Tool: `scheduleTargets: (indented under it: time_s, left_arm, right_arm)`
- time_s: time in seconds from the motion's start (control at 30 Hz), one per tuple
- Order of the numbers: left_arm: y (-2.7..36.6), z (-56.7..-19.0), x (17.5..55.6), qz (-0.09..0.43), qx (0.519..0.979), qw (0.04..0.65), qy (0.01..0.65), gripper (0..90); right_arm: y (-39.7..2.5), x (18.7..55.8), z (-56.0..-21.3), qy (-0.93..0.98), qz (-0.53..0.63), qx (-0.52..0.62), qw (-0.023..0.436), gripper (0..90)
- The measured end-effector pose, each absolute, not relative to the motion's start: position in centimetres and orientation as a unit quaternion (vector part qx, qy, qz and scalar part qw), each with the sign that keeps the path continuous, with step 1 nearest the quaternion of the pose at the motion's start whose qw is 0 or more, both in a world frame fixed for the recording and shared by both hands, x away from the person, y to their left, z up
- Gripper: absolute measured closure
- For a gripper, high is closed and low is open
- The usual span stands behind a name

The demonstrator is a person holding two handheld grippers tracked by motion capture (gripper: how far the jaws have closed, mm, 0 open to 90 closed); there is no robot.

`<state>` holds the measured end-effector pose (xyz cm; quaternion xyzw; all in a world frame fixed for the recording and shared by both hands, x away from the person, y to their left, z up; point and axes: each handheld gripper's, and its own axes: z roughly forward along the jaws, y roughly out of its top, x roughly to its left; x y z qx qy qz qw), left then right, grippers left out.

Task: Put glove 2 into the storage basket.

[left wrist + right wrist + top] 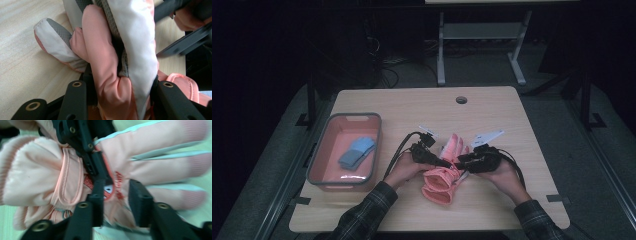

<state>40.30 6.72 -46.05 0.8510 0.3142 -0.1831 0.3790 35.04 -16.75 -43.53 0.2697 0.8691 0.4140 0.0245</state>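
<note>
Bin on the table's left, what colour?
Pink inside, grey rim: the bin. High view shows it best.

No readable text anywhere.

The pink glove [140, 170] carries a small red mark on its back near the cuff strap, and a white tag with a dark dot beside it — both too blurred in the right gripper view to make out any letters. Two white tags [488, 136] sit atop the grippers in the high view — too small to read.
</note>
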Motion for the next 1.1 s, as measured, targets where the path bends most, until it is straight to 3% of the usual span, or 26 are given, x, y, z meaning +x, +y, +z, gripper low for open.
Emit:
scheduleTargets:
  time_s: [0.03,0.13,0.2,0.27,0.3,0.4,0.63,1.1]
  left_arm:
    - [6.7,-45.9,40.3,-0.181,0.852,0.378,0.314,60.2]
    - [6.8,-45.3,40.0,-0.173,0.855,0.380,0.308,60.8]
    - [6.9,-44.7,39.8,-0.168,0.856,0.383,0.302,61.2]
    - [7.1,-44.2,39.6,-0.165,0.855,0.388,0.302,61.2]
    - [7.2,-44.0,39.6,-0.163,0.856,0.389,0.298,61.0]
    - [7.6,-43.1,39.5,-0.154,0.855,0.396,0.297,60.9]
    - [8.5,-41.6,39.3,-0.142,0.852,0.412,0.289,60.7]
    - [10.2,-39.0,38.9,-0.123,0.844,0.429,0.298,60.2]
  right_arm:
    - [-17.9,34.6,-43.1,0.858,0.426,0.285,0.039,51.8]
    - [-19.2,34.4,-42.9,0.848,0.430,0.305,0.063,46.3]
    - [-21.4,34.4,-43.3,0.830,0.432,0.343,0.084,37.5]
    - [-21.8,34.4,-43.6,0.827,0.431,0.351,0.087,34.9]
    - [-22.8,34.3,-44.2,0.822,0.415,0.376,0.102,27.5]
    - [-23.5,34.4,-45.1,0.816,0.397,0.405,0.112,21.2]
    - [-23.9,35.4,-47.8,0.819,0.335,0.437,0.161,14.5]
    - [-24.0,35.6,-48.3,0.809,0.354,0.437,0.171,12.2]
